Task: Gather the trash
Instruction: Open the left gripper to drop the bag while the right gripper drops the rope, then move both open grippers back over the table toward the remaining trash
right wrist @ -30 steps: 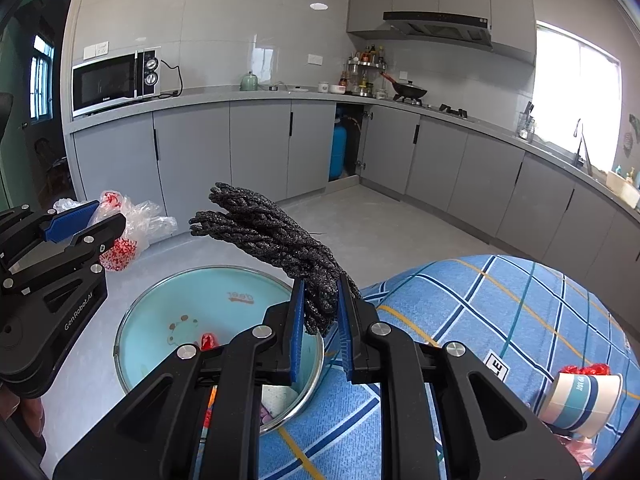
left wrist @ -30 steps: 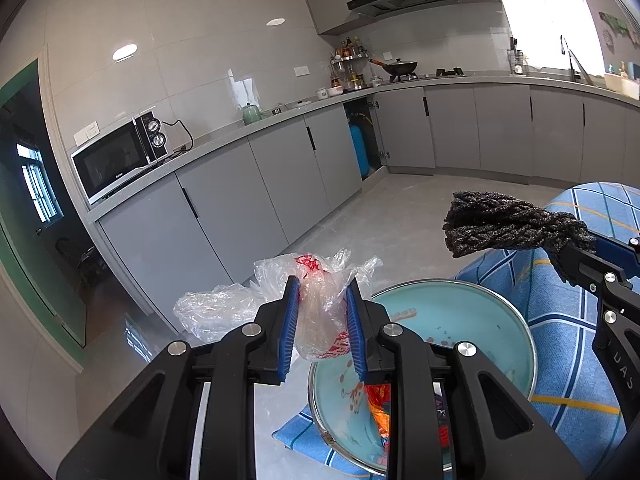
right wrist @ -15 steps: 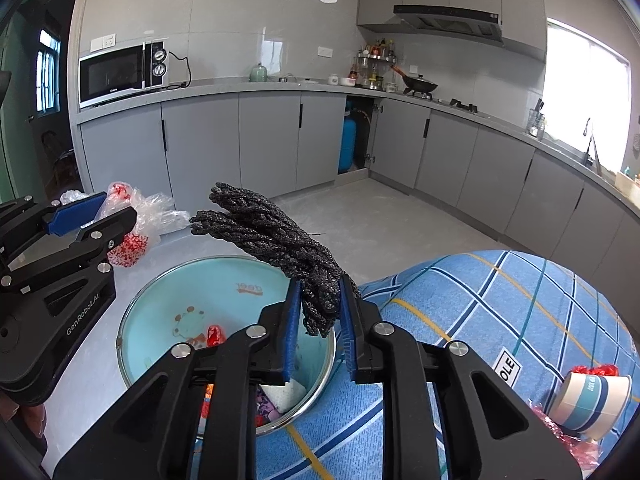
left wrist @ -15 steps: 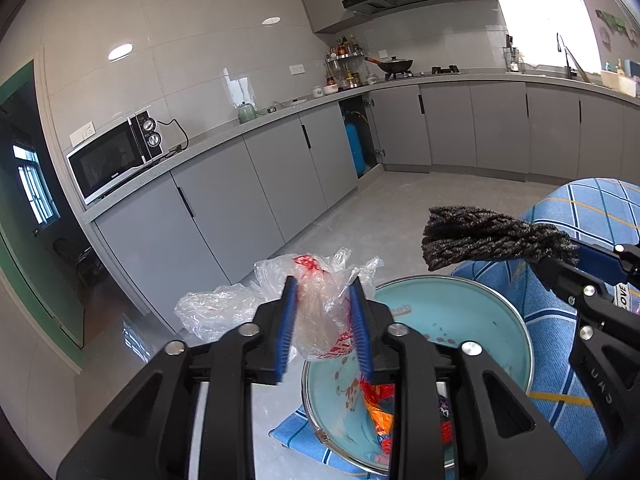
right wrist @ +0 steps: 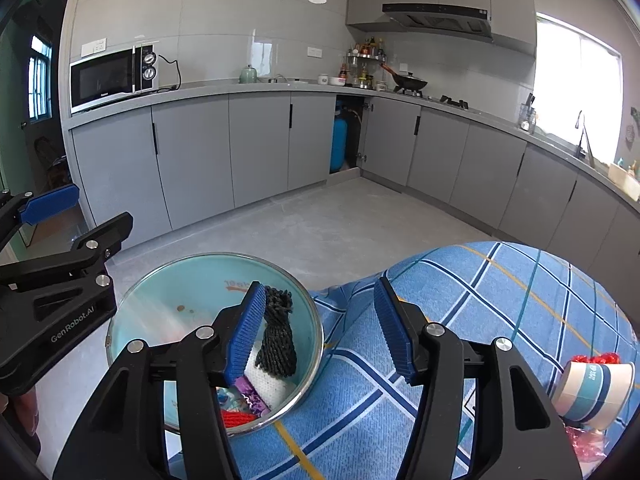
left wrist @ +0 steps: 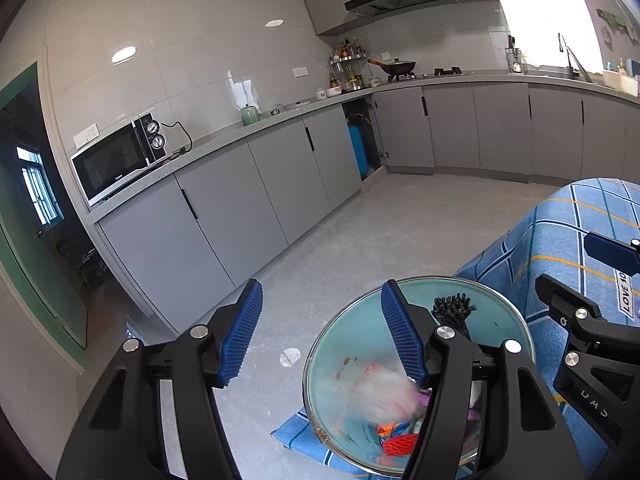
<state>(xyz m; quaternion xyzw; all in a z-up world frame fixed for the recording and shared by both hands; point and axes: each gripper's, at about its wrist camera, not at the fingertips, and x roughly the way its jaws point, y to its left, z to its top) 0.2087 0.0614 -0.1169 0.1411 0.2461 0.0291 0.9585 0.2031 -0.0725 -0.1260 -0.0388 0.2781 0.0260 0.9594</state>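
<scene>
A round trash bin (left wrist: 352,332) (right wrist: 180,280), teal inside with a metal rim, stands at the edge of the blue checked tablecloth (right wrist: 480,300). My left gripper (left wrist: 320,300) hangs over it, its jaws opening with nothing between them. Below it, the clear plastic bag (left wrist: 380,396) is a pale blur inside the bin. My right gripper (right wrist: 320,296) is also opening with nothing between its jaws, and the dark braided rope bundle (right wrist: 278,332) (left wrist: 452,312) lies in the bin just left of its left finger. Red mesh (right wrist: 236,418) and a purple wrapper (right wrist: 252,394) lie deeper in the bin.
A striped paper cup (right wrist: 596,388) lies on its side on the cloth at the right, with red scraps beside it. Grey cabinets (right wrist: 192,152) and a microwave (right wrist: 114,76) line the far wall across a bare floor. A white scrap (left wrist: 290,356) lies on the floor.
Both grippers have opened. The plastic bag has left the left gripper's jaws and the rope bundle the right's; both have dropped into the bin.
</scene>
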